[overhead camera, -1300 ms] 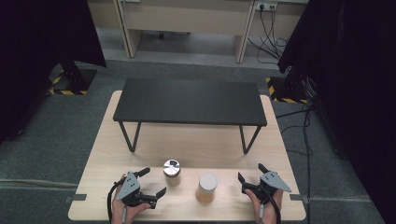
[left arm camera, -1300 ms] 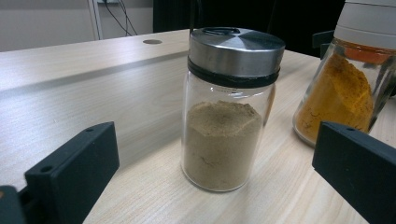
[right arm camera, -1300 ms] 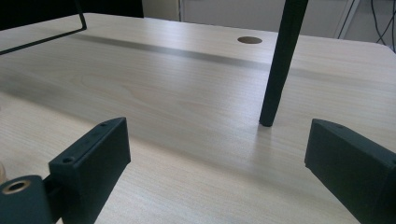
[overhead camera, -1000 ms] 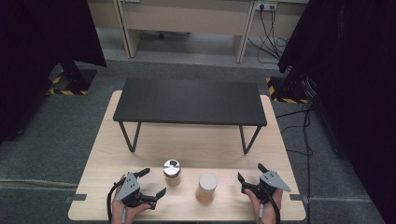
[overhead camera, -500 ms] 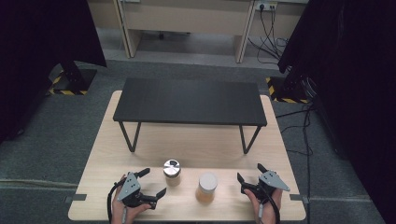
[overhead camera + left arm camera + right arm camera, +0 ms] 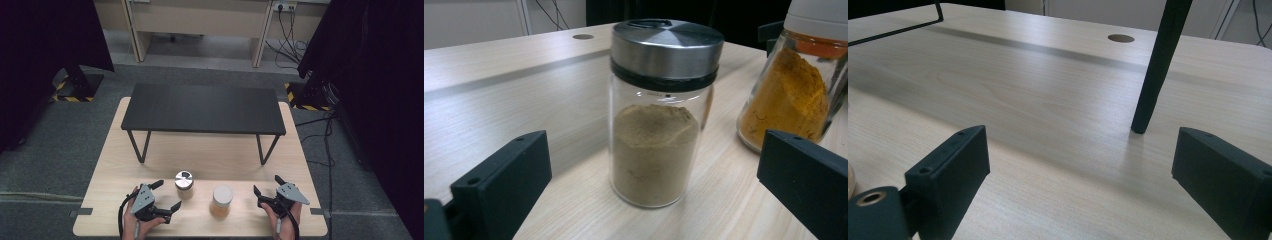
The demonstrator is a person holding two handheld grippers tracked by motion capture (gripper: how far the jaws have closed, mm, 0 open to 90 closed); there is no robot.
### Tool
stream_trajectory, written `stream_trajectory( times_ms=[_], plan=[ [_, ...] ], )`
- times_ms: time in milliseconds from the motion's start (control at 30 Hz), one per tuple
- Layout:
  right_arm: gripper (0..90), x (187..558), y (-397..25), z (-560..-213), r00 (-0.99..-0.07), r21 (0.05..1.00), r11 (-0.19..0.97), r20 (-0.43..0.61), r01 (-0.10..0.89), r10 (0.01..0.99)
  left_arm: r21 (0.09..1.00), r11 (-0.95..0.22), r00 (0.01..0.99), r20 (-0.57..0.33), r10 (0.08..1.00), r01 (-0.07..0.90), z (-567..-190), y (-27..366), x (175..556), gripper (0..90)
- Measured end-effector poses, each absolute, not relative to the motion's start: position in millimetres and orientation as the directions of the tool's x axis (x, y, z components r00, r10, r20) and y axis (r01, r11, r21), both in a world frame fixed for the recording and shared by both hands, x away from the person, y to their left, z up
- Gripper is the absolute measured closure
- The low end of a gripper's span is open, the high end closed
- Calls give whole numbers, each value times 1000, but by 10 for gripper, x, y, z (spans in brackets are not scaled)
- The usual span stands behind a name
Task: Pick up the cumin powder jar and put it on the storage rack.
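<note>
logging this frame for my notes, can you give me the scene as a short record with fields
surface: light wooden table
shelf: black raised shelf on thin legs
jar 1: metal-lidded spice jar, tan powder, upright
jar 2: white-lidded spice jar, orange powder, upright
left gripper: jaws open, aimed at jar 1, not touching
right gripper: jaws open, holding nothing

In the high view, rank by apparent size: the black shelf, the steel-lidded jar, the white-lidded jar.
1. black shelf, by far the largest.
2 and 3. steel-lidded jar and white-lidded jar look much alike; the white-lidded one sits nearer the camera, so no firm ranking.
</note>
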State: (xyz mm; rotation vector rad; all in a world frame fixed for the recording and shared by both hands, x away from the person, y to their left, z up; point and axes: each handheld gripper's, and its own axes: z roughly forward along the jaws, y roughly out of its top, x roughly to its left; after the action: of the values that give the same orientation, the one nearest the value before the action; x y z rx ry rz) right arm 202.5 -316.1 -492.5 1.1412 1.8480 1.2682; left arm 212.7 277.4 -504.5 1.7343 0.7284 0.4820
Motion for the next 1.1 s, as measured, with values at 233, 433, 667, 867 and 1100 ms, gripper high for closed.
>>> stream_trajectory(
  times_ms=[233,433,667,867,1100],
  plan=[
    [85,2023,-3160,-4925,-438,937,169,-18,307,899,956,-183,726,-42,686,229,-5000,2664,2205,1],
    [85,2020,-3147,-4924,-438,936,176,-26,305,899,950,-210,730,-26,683,230,-4982,2528,2295,6],
    [85,2021,-3146,-4924,-439,936,177,-27,304,898,947,-223,727,-17,686,233,-4961,2427,2385,20],
    [86,2023,-3152,-4924,-441,936,176,-25,304,897,943,-231,727,-18,687,241,-4954,2383,2438,94],
    [86,2021,-3150,-4924,-443,936,180,-29,302,896,939,-243,727,-11,686,244,-4950,2350,2470,146]
  ],
)
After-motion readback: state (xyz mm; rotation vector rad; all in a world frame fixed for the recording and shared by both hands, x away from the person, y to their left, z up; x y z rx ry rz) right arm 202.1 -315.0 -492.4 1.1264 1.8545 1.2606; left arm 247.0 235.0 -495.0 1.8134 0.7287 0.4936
